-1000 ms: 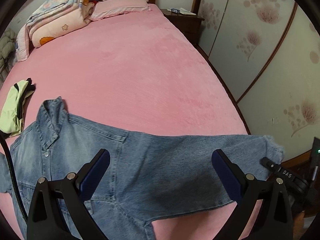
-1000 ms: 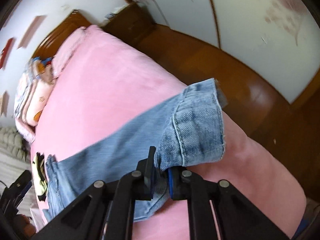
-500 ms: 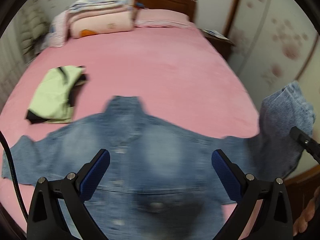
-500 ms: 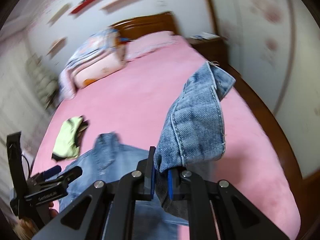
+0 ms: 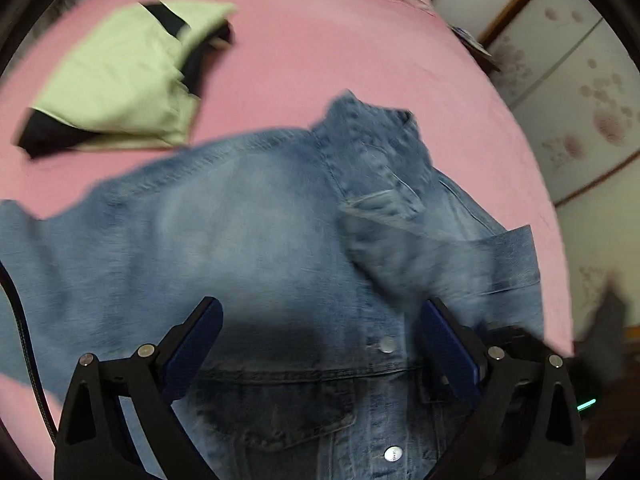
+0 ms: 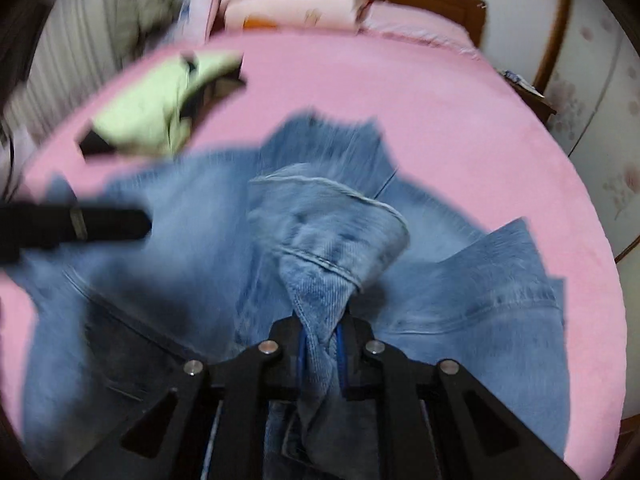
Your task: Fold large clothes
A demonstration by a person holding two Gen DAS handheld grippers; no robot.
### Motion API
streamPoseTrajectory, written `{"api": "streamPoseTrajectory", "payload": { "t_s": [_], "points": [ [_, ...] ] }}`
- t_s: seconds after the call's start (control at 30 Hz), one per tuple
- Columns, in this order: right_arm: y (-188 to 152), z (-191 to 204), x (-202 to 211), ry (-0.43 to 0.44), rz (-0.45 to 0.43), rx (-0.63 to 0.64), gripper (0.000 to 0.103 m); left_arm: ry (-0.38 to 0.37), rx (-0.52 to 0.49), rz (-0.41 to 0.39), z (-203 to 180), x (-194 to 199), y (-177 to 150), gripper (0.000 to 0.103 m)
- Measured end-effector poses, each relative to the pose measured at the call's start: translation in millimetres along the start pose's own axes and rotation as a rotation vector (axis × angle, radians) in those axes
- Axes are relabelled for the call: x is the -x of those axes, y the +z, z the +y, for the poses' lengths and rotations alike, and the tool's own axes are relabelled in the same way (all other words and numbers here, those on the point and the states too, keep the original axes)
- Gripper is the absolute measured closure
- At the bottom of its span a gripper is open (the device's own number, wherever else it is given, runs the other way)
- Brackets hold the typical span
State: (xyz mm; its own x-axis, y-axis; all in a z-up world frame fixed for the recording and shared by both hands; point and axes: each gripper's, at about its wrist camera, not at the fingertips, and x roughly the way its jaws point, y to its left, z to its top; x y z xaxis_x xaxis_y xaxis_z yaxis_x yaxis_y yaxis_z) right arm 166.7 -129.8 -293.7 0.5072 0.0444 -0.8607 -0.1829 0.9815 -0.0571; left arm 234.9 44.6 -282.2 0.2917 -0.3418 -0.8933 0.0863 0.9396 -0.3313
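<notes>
Right gripper (image 6: 320,340) pinches the cuff (image 6: 332,240), jaws starting to part, so I can lay the sleeve across the jacket (image 5: 240,240) on the bed (image 5: 320,52); left gripper (image 5: 316,344) hovers spread, empty.

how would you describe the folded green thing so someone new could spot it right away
Start at the pink bed. Beyond the spread denim jacket, toward the pillows, lies a folded garment. It is the only pale green item, with black trim showing at its edges.
</notes>
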Motion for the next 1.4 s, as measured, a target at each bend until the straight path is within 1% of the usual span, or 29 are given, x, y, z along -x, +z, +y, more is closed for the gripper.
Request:
{"api": "streamPoseTrajectory", "payload": {
  "t_s": [0.03,0.1,0.13,0.17,0.23,0.33,0.43,0.47,0.53,0.63,0.73,0.77,0.83,0.93,1.0,1.03,1.07,1.1,1.13,1.17,1.2,1.23,1.3,1.33,1.4],
  "points": [
    [-6.5,7.1,-10.4,-0.017,0.026,0.014,0.08,-0.008,-0.004,0.004,2.5,-5.5,0.9,0.01],
    [-15.9,10.4,-20.9,-0.029,0.055,-0.004,0.072,-0.06,-0.025,0.034,0.5,-18.4,5.0,0.01],
    [-19.3,7.4,-19.6,-0.038,0.057,-0.014,0.069,-0.087,-0.023,0.042,0.3,-21.5,7.4,0.01],
    [-20.9,6.6,-16.4,-0.044,0.052,-0.023,0.068,-0.129,-0.018,0.045,0.4,-23.8,10.2,0.01],
    [-23.3,0.2,-4.5,-0.038,0.035,-0.042,0.065,-0.183,-0.013,0.047,-0.9,-24.2,15.7,0.01],
    [-26.1,-13.1,22.2,0.015,0.01,-0.066,0.065,-0.261,-0.018,0.054,-8.2,-22.2,19.1,0.01],
    [-25.6,-22.0,45.2,0.048,-0.015,-0.088,0.065,-0.297,-0.018,0.08,-16.3,-23.3,21.3,0.01],
    [-27.4,-27.4,52.3,0.048,-0.022,-0.093,0.065,-0.289,-0.02,0.091,-20.0,-24.6,21.3,0.01],
    [-29.2,-34.6,63.0,0.044,-0.029,-0.109,0.065,-0.23,-0.039,0.111,-32.3,-27.2,16.9,0.01],
    [-35.3,-49.0,72.1,0.037,-0.025,-0.148,0.065,-0.087,-0.081,0.133,-61.7,-30.4,5.9,0.01],
    [-42.4,-64.1,78.0,0.026,-0.02,-0.18,0.064,-0.049,-0.075,0.155,-85.8,-37.1,-4.4,0.009],
    [-45.3,-68.4,80.2,0.023,-0.016,-0.188,0.064,-0.019,-0.077,0.166,-99.1,-41.8,-8.3,0.009],
    [-51.6,-79.7,82.6,0.027,-0.006,-0.208,0.064,0.041,-0.083,0.167,-114.0,-47.9,-13.3,0.009],
    [-58.7,-95.6,86.4,0.01,-0.003,-0.218,0.064,0.197,-0.112,0.172,-137.8,-64.4,-16.8,0.009],
    [-63.3,-106.8,89.5,-0.003,-0.003,-0.226,0.064,0.339,-0.135,0.175,-148.0,-77.7,-18.4,0.009],
    [-66.5,-113.7,90.7,-0.014,0.003,-0.23,0.064,0.391,-0.141,0.165,-150.5,-82.0,-18.9,0.009],
    [-69.7,-120.9,91.3,-0.025,0.01,-0.235,0.064,0.441,-0.152,0.154,-152.7,-86.2,-19.8,0.013],
    [-72.6,-127.1,91.9,-0.035,0.015,-0.24,0.064,0.471,-0.163,0.144,-154.0,-89.5,-20.3,0.021],
    [-76.1,-135.2,93.1,-0.042,0.02,-0.245,0.064,0.474,-0.171,0.141,-154.4,-92.2,-20.2,0.05],
    [-80.3,-143.5,95.8,-0.048,0.02,-0.245,0.064,0.485,-0.182,0.15,-154.1,-95.2,-20.4,0.059],
    [-84.1,-149.7,98.7,-0.055,0.017,-0.241,0.065,0.491,-0.185,0.148,-152.4,-95.6,-20.3,0.061],
    [-89.6,-157.2,103.0,-0.064,0.011,-0.228,0.065,0.484,-0.183,0.138,-151.4,-95.0,-19.6,0.069],
    [-102.8,-169.6,108.7,-0.094,0.015,-0.195,0.063,0.453,-0.162,0.111,-146.1,-87.7,-17.7,0.074],
    [-111.9,-176.0,110.4,-0.114,0.03,-0.177,0.062,0.44,-0.153,0.103,-144.7,-87.9,-15.6,0.079],
    [-129.6,-186.9,109.6,-0.135,0.065,-0.155,0.061,0.394,-0.128,0.082,-141.7,-82.2,-12.7,0.081]
  ]
}}
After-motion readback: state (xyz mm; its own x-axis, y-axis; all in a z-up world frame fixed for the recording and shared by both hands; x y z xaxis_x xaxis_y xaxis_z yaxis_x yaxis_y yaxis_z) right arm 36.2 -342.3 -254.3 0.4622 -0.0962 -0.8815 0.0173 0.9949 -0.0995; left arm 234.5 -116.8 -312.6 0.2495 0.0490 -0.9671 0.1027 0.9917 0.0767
